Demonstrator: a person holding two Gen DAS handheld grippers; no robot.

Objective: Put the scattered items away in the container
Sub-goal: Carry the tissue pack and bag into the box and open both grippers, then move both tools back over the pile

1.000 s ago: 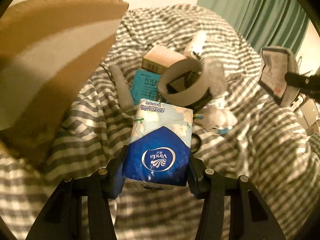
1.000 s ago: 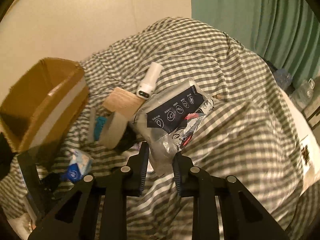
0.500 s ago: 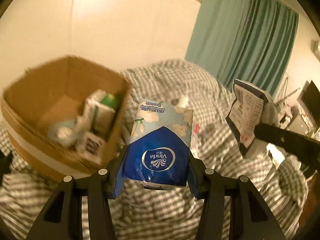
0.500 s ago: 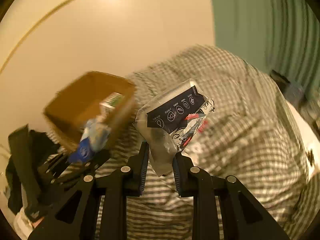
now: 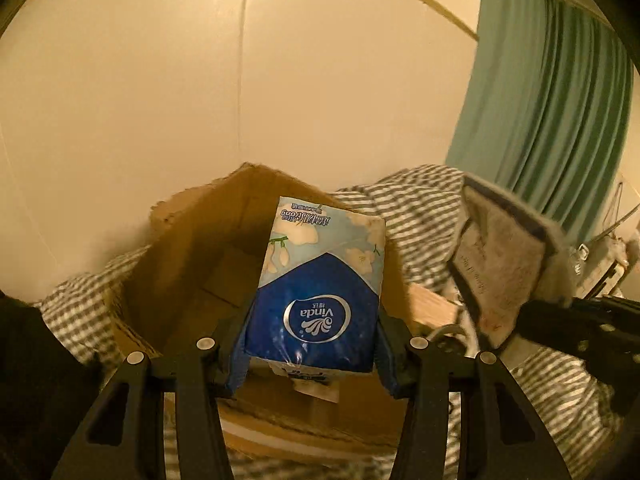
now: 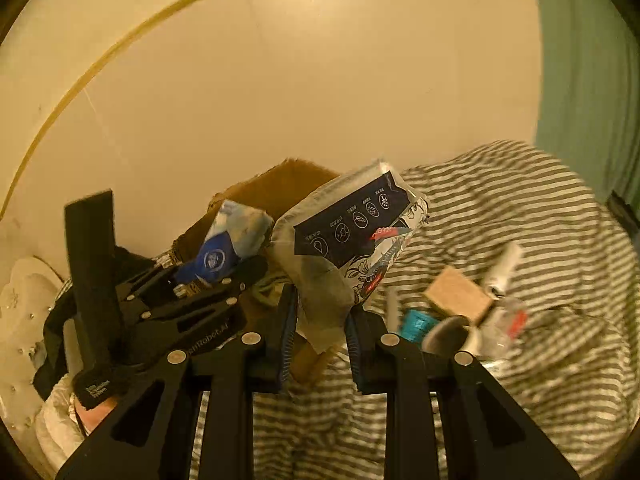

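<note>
My left gripper [image 5: 310,356] is shut on a blue-and-white Vinda tissue pack [image 5: 320,292], held upright just in front of the open cardboard box [image 5: 200,264]. In the right wrist view that same tissue pack [image 6: 228,248] and the left gripper [image 6: 188,304] hang over the box [image 6: 288,188]. My right gripper [image 6: 320,340] is shut on a clear plastic packet with a dark label [image 6: 348,240], held up beside the box. The packet [image 5: 504,264] also shows at the right of the left wrist view.
The box rests on a grey-and-white checked bedcover [image 6: 520,220]. Still lying on it at the right are a tan box [image 6: 458,296], a white tube [image 6: 504,268], a roll of tape [image 6: 444,336] and a teal packet [image 6: 416,324]. Behind are a cream wall and a green curtain [image 5: 560,120].
Both grippers have swung left and up from the pile to the cardboard box, each still carrying its item. The left gripper now looks into the box from close by.
</note>
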